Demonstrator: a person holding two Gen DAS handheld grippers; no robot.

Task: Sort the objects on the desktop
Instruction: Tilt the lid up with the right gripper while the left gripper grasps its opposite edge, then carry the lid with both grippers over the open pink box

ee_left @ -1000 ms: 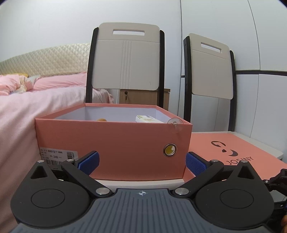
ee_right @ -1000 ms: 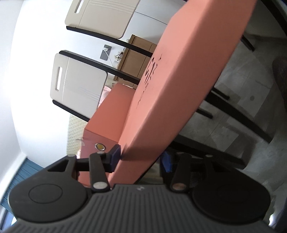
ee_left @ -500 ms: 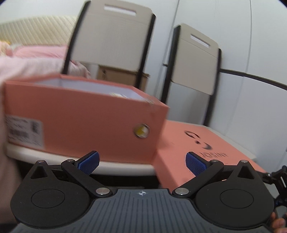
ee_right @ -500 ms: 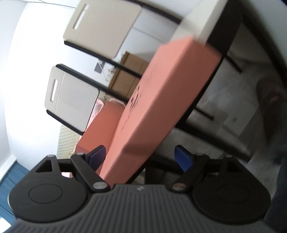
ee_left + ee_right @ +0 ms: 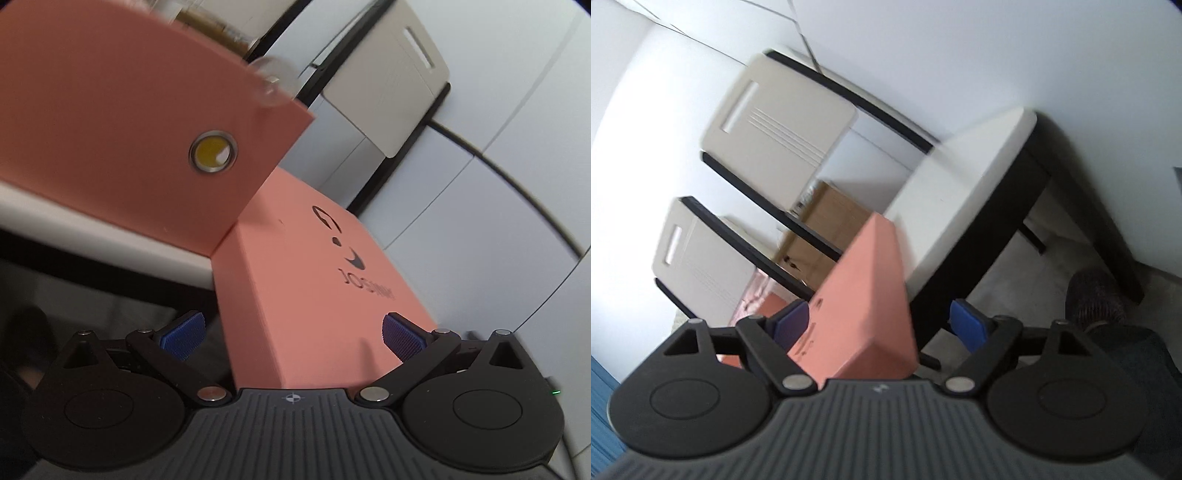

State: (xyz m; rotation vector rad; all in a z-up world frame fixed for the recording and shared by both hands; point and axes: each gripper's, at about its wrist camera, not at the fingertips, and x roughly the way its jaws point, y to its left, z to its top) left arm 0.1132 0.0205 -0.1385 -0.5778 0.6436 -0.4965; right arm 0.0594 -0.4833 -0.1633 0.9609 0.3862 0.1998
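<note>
A salmon-pink open box [image 5: 110,129] with a metal eyelet stands on the white table [image 5: 92,225]. Its matching lid [image 5: 314,266], logo side up, lies next to the box with its near end past the table's edge. My left gripper [image 5: 292,338] is open, and the lid's near corner sits between its blue pads without either pressing on it. In the right wrist view the lid [image 5: 864,280] is seen end-on between the fingers of my right gripper [image 5: 880,323], which is open. Its left pad is close to the lid and its right pad stands well apart.
Two beige chairs with black frames [image 5: 779,125] [image 5: 698,266] stand behind the table [image 5: 960,177], with a brown cabinet [image 5: 827,225] between them. A clear suction cup [image 5: 273,83] sticks to the box's rim. A dark fuzzy thing [image 5: 1093,295] lies on the floor at the right.
The right gripper, shut on the raised lid a second ago, has opened and drawn back, leaving the lid on the table. The left gripper rolled, sank and swung right to the lid's corner.
</note>
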